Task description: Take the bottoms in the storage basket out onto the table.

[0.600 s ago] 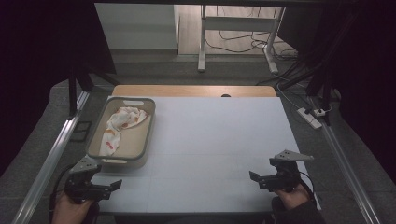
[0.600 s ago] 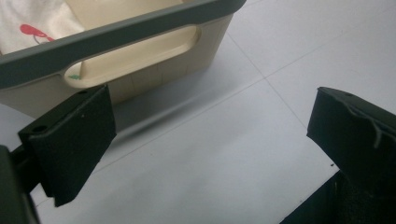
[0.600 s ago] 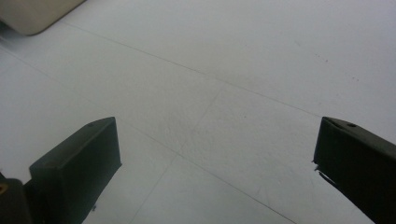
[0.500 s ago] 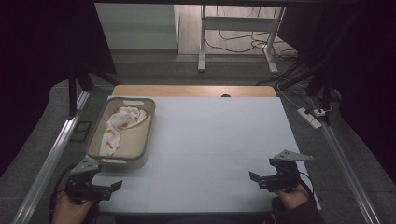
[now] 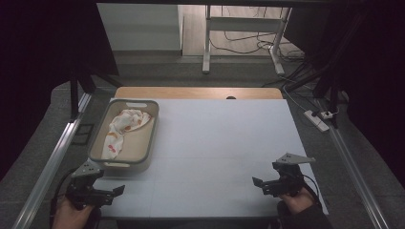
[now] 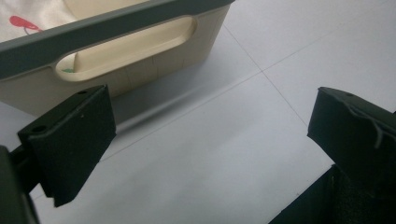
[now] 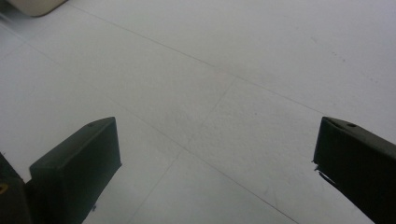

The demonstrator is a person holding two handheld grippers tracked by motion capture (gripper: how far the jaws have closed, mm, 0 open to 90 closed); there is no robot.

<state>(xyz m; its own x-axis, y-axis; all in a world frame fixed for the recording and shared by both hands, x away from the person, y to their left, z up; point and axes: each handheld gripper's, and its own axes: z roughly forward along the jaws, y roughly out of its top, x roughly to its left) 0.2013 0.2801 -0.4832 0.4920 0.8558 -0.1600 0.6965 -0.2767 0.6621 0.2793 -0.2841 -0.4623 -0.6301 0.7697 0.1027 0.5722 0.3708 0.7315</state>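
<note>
Across the last half second almost nothing had changed in the high view; the left gripper [image 5: 107,193] sat at the lower left of the frame and the right gripper [image 5: 262,185] at the lower right, each in the same spot as in the earlier pictures, and neither hand had drifted; the cloth [image 5: 123,129], white with red and orange marks, lay bunched in the beige basket [image 5: 149,138] at the left of the frame, its shape the same as before.

The left gripper's jaws stood wide apart with only bare bench [image 6: 224,140] between them; in the left gripper view the basket's near wall and its slotted handle [image 6: 126,49] filled the upper left, close ahead of the jaws but not touching them; a corner of the cloth [image 6: 28,16] showed over the rim. The right gripper's jaws were likewise spread, with nothing but white bench [image 7: 219,93] between them, well apart from the basket, whose corner [image 7: 32,5] barely entered the upper left of that view.

I judged this stillness as a pause before any reach; the cloth was untouched and the work on it not yet begun; the left gripper was the better placed to go for the basket.
</note>
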